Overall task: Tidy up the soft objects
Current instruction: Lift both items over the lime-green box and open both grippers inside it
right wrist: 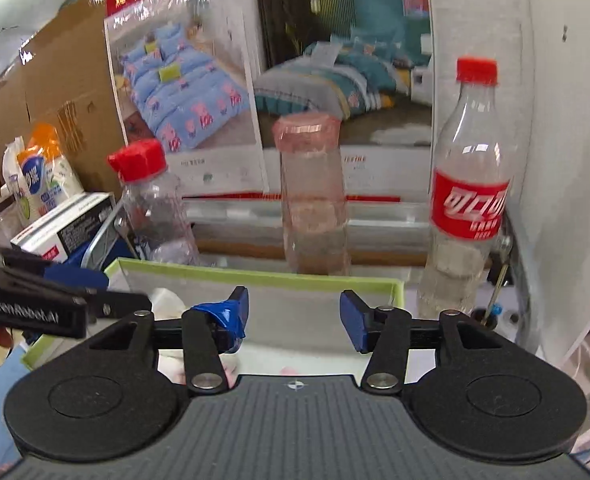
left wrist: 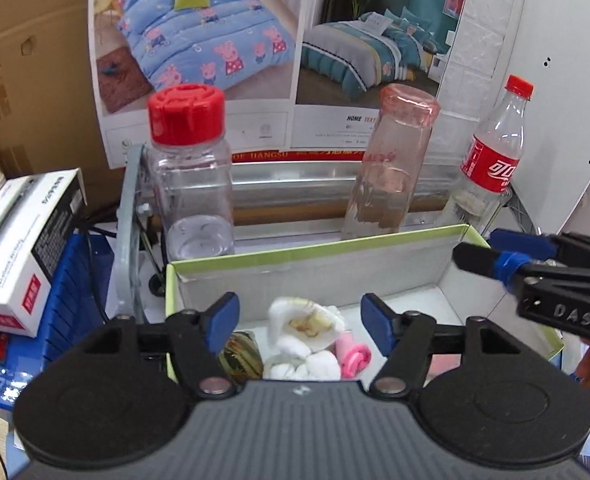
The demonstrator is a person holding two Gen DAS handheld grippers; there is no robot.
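We are holding the left gripper (left wrist: 299, 322) tilted down over the near end of a green-rimmed box (left wrist: 315, 249), its blue-padded jaws standing well apart with nothing between the pads. We are holding the right gripper (right wrist: 295, 316) beside it, to its right, also tipped down toward the same box (right wrist: 255, 276); its jaws are parted too, less widely, and gripping nothing. Loose blue tape is hanging from its left finger (right wrist: 225, 314). From the left wrist view the right gripper (left wrist: 491, 254) is reaching in over the box's right wall.

Below and just ahead of the left gripper's fingertips, the soft things are lying together on the white floor of the box: a white plush toy (left wrist: 307, 334) with a yellowish patch in its folds, crumpled and lumpy, a small pink rolled piece (left wrist: 353, 356) touching its right side, and a brownish-gold crinkled bundle (left wrist: 242, 354) at its left. In the right wrist view we are seeing only a white edge of plush (right wrist: 167, 300) past the left finger, and the floor under the right gripper is looking bare.

Beyond the box's far wall, past both grippers, three empty containers are standing upright: a clear jar with a red cap (left wrist: 189, 176), a pink-tinted bottle (left wrist: 391, 164) and a cola bottle (left wrist: 491, 152) with a red label.
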